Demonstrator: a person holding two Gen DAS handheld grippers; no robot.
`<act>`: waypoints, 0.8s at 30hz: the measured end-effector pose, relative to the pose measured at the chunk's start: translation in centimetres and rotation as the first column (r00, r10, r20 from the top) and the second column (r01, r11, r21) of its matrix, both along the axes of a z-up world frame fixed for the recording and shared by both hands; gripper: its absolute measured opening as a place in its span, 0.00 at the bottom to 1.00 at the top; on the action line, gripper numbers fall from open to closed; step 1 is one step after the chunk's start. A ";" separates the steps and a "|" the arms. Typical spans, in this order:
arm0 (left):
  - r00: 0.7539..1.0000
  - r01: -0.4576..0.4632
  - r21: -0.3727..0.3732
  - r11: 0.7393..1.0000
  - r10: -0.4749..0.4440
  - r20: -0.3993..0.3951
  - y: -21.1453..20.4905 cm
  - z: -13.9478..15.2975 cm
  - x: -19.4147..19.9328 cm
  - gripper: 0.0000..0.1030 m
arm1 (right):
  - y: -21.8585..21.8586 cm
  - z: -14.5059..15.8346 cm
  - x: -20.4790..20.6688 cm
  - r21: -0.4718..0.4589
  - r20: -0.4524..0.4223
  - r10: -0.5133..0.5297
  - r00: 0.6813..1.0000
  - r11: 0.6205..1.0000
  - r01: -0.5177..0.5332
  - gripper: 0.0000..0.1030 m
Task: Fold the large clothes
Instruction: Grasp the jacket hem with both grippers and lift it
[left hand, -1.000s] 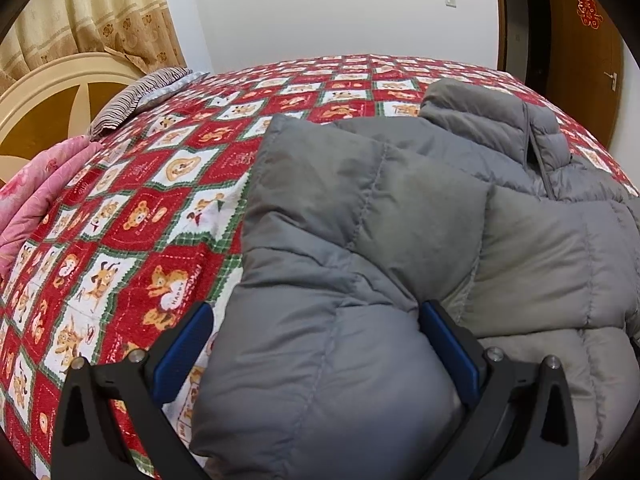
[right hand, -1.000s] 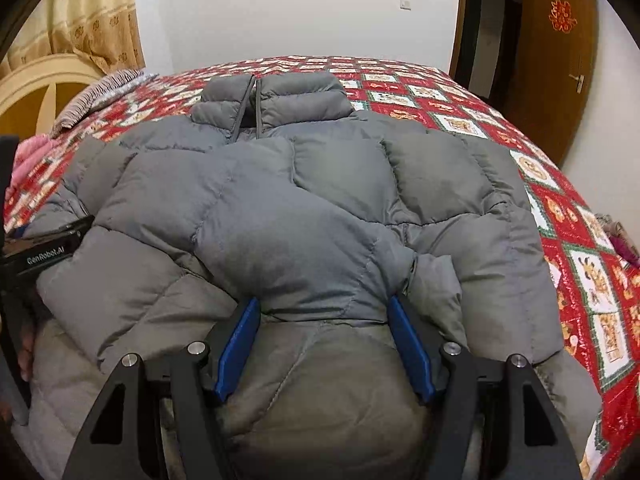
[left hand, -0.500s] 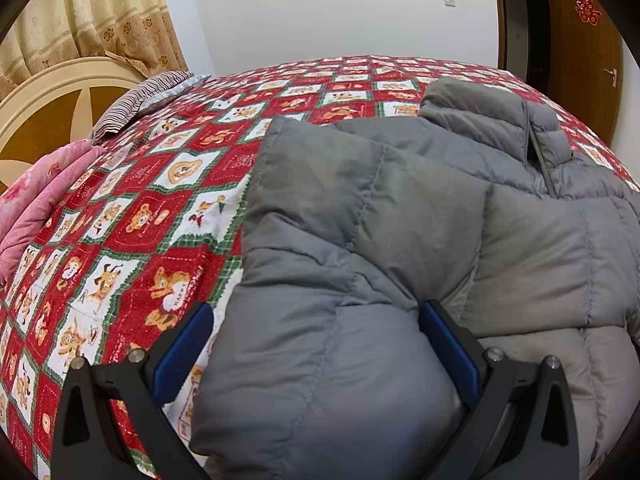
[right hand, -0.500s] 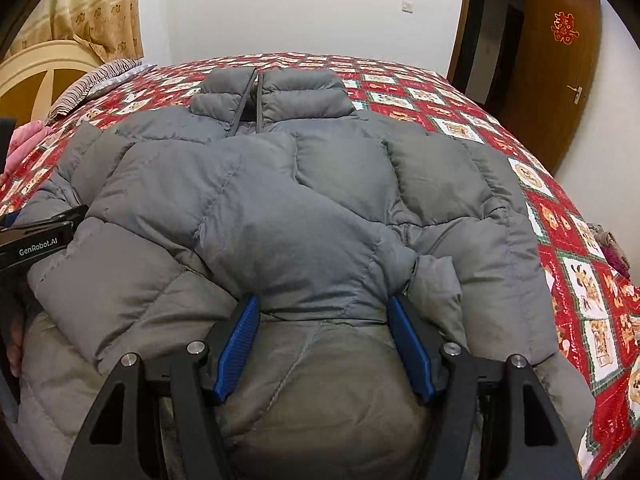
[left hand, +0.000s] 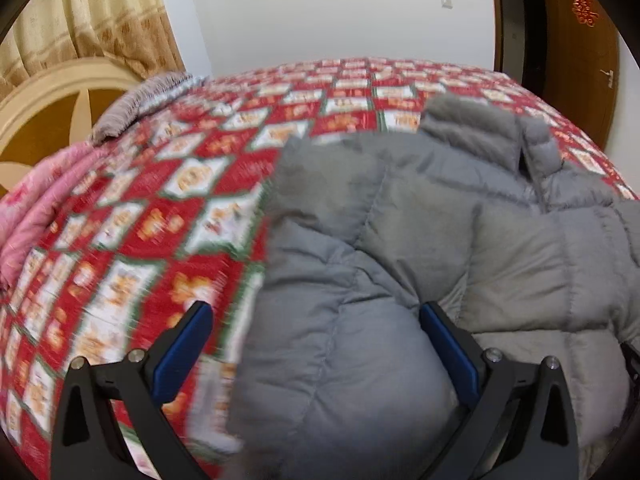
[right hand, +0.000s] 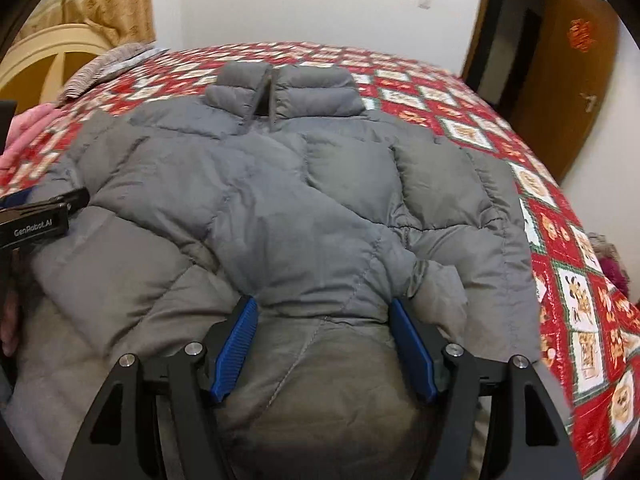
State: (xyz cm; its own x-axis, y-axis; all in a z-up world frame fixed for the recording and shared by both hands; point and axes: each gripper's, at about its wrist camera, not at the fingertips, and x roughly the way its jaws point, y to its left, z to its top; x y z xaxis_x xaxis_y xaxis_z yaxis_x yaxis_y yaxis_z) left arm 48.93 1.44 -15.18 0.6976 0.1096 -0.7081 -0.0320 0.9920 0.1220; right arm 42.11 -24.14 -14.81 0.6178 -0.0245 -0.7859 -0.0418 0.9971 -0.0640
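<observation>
A grey puffer jacket (right hand: 320, 180) lies front up on the bed, collar (right hand: 288, 88) at the far side. One sleeve (right hand: 280, 232) is folded slantwise across the chest. Its cuff end sits between the blue pads of my right gripper (right hand: 323, 302), whose jaws are opening, and the pads do not squeeze it. My left gripper (left hand: 316, 312) stands wide open above the jacket (left hand: 400, 220) at its left edge, one finger over the quilt, the other over the grey fabric. The left wrist view is motion-blurred. The left gripper's body (right hand: 40, 216) shows at the left edge of the right wrist view.
A red patchwork quilt (left hand: 160, 220) covers the bed. A pink blanket (left hand: 40, 208) and a striped pillow (left hand: 132, 108) lie at the left by the round headboard (left hand: 60, 92). A brown door (right hand: 568, 80) stands at the right. A hand (right hand: 10, 320) holds the left gripper.
The left gripper has lifted a little off the jacket's left edge and its view is now blurred. The right gripper's pads stand slightly wider around the sleeve end.
</observation>
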 end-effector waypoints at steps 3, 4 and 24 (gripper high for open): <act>0.998 0.028 0.013 1.000 -0.028 0.064 0.5 3.0 0.2 1.00 | -1.2 2.8 1.4 0.065 0.037 -0.008 0.999 0.998 0.005 0.73; 0.998 0.033 0.014 0.999 -0.034 0.060 0.6 3.6 1.0 1.00 | -1.7 3.4 2.2 0.100 0.036 -0.020 0.999 0.995 0.017 0.76; 0.990 -0.026 -0.140 0.990 0.006 -0.140 -7.7 4.7 23.9 1.00 | -6.2 4.7 28.1 0.211 -0.121 -0.237 0.964 0.943 0.258 0.84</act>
State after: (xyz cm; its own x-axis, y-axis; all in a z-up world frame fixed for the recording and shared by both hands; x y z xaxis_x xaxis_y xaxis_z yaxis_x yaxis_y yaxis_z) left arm 72.85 -6.23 -10.44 0.5907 0.0120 -0.8068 -0.0410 0.9990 -0.0151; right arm 70.17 -30.35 -10.12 0.5389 0.0154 -0.8422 0.2129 0.9649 0.1538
